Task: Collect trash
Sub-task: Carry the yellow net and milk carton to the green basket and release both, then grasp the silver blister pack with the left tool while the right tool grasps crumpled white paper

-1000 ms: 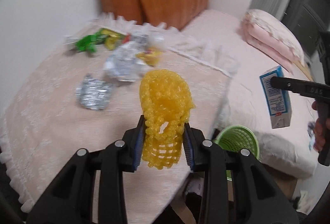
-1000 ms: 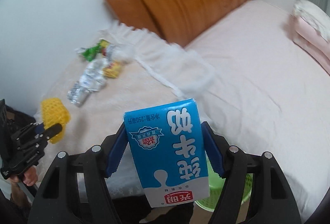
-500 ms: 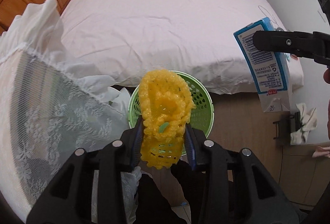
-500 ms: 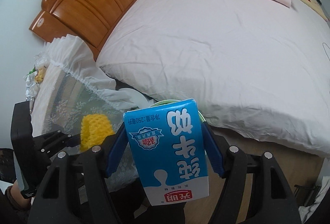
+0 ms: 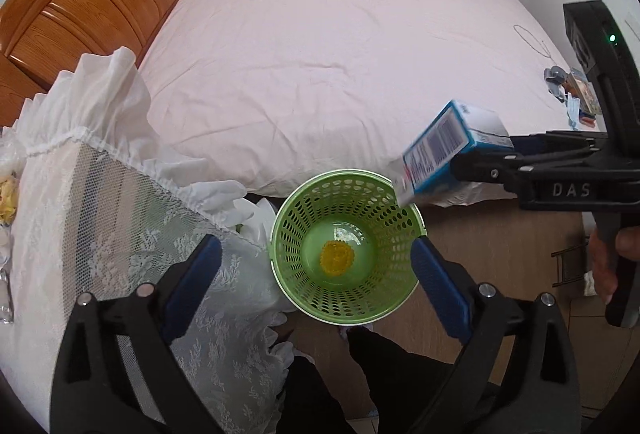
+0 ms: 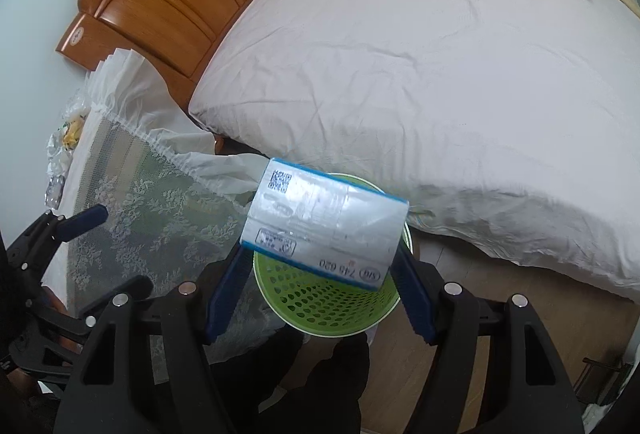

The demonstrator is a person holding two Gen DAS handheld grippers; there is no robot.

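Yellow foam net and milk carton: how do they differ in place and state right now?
The yellow foam net lies loose at the bottom of the green basket; the milk carton hangs above its rim. The left gripper has just opened and is empty; the right gripper clamps the tilted carton. Both are trash for that basket.

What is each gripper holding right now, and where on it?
Left gripper: nothing; its jaws have just opened, and the yellow foam net lies in the green basket. Right gripper: the milk carton, clamped across its two opposite sides.
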